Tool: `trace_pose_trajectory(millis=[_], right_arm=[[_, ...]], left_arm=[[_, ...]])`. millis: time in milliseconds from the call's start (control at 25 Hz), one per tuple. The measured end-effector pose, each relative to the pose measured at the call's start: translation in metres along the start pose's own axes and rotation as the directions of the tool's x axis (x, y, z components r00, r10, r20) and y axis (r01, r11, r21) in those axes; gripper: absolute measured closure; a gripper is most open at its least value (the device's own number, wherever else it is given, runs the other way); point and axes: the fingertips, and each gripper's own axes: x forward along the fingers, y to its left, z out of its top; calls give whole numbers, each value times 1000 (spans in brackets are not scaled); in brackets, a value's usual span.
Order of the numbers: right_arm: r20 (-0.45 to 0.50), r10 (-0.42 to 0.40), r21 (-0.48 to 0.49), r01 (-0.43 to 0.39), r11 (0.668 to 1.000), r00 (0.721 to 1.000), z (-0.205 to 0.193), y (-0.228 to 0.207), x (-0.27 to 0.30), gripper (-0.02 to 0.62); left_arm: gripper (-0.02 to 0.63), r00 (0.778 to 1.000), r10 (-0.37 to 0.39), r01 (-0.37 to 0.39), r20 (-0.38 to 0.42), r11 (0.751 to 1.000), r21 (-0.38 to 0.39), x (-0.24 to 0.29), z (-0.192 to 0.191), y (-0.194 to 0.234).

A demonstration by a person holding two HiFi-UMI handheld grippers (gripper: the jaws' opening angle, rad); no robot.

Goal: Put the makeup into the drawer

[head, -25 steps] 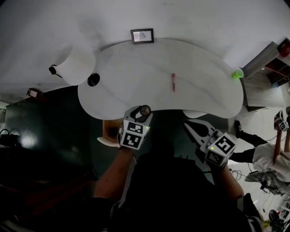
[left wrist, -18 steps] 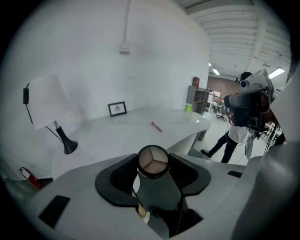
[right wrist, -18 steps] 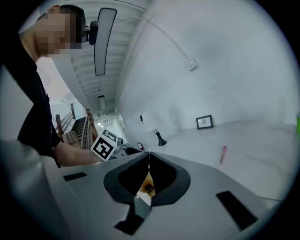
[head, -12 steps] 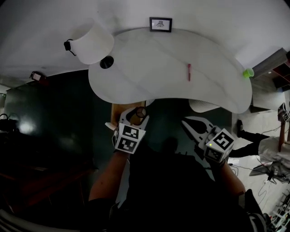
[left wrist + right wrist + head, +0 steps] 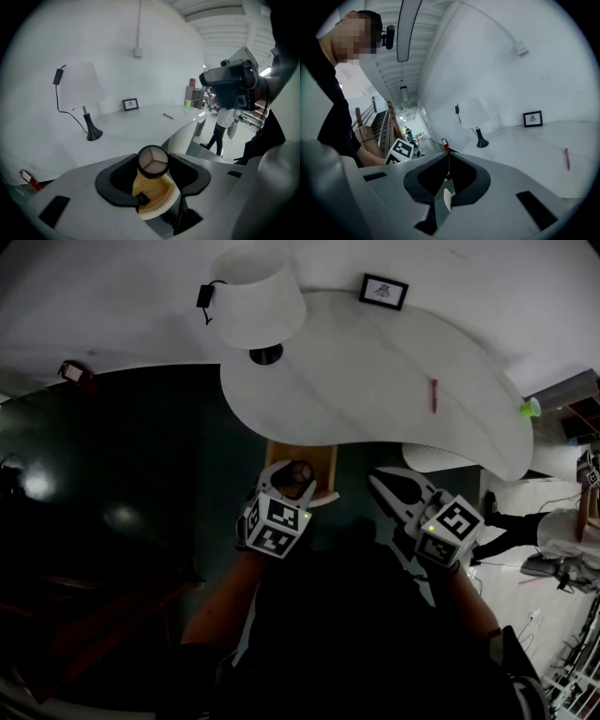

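Table [image 5: 394, 371], white and curved, fills the upper part of the head view and is the landmark for everything else. A lamp with a white shade [image 5: 258, 306] stands at the table's left end. A wooden drawer [image 5: 323, 463] stands pulled out from under the table's near edge, open to receive things. Directly over it, just off that near edge, the left gripper [image 5: 291, 476] points steeply down, its jaws clamped on either side of a round makeup compact [image 5: 153, 161]. The compact's three-part face is turned toward the gripper's camera. It hangs above the drawer's inside, not yet resting in it, which suggests it is about to be lowered and let go. Right of the drawer, also off the table's near edge, the right gripper [image 5: 382, 484] has its jaws pressed together on nothing, apparently kept out of the way. A green cup [image 5: 531, 408] sits at the table's right end and a framed picture [image 5: 382, 292] at its back edge. A thin red stick [image 5: 433, 395], perhaps more makeup, lies right of centre. A small dark item [image 5: 142, 199] lies on the drawer floor.
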Motion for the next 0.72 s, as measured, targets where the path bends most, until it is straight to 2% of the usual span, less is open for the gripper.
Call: trace_pose_trajectory(millis=[160, 320, 480, 720], right_arm=[[-37, 4, -32, -5, 999, 999, -7, 28, 34, 578], [-78, 35, -97, -43, 994, 996, -20, 39, 56, 578], [-96, 52, -67, -59, 996, 994, -35, 37, 65, 578], [-124, 41, 12, -40, 999, 991, -69, 21, 79, 578]], left_arm=[[382, 1000, -30, 29, -10, 1000, -10, -9, -28, 17], [382, 999, -39, 39, -30, 999, -10, 2, -52, 31], [382, 998, -48, 48, -42, 999, -2, 22, -71, 34], [382, 996, -51, 54, -74, 998, 37, 55, -109, 46]])
